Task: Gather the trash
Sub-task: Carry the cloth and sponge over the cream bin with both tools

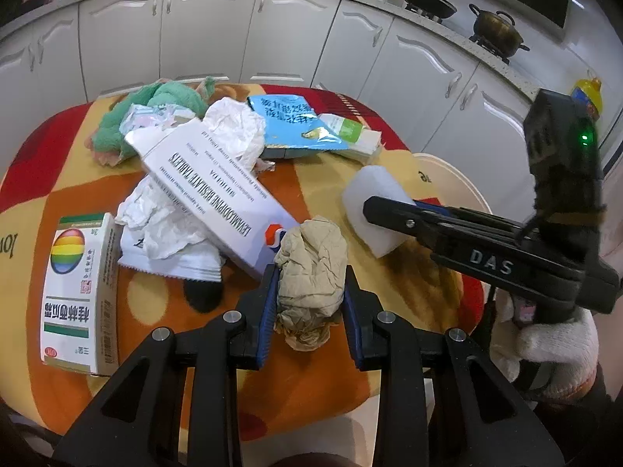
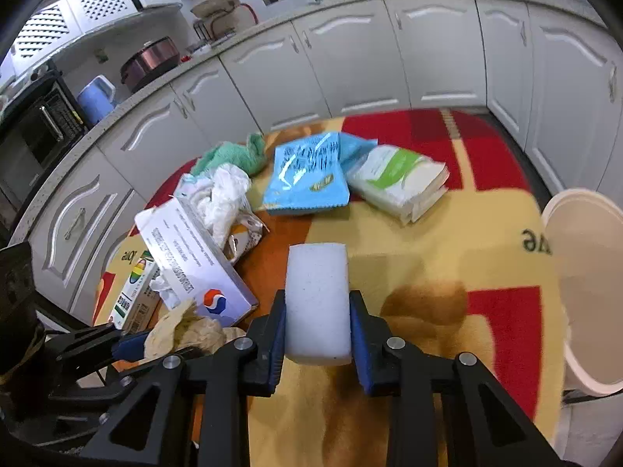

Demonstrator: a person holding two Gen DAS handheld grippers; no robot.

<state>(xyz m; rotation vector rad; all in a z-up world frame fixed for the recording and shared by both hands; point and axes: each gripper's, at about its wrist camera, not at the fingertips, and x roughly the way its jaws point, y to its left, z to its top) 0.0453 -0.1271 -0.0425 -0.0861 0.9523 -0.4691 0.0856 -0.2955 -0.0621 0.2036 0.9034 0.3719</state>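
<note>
My left gripper [image 1: 310, 272] is shut on a crumpled brown paper ball [image 1: 311, 272], held just above the table's near edge; it also shows in the right wrist view [image 2: 187, 330]. My right gripper [image 2: 317, 303] is shut on a white foam block [image 2: 317, 303], seen in the left wrist view [image 1: 375, 204] at the right. A white bin [image 2: 584, 272] stands off the table's right edge. Left on the table are a long white tablet box [image 1: 218, 194], crumpled white paper [image 1: 155, 222], a rainbow medicine box [image 1: 80, 295], a blue packet [image 1: 288, 124] and a tissue pack [image 2: 401, 183].
The table has an orange, yellow and red cloth [image 2: 447, 272]. A green plush toy [image 1: 155, 113] lies at the far side. White kitchen cabinets [image 1: 272, 31] run behind, with pots [image 1: 496, 31] on the stove at the right.
</note>
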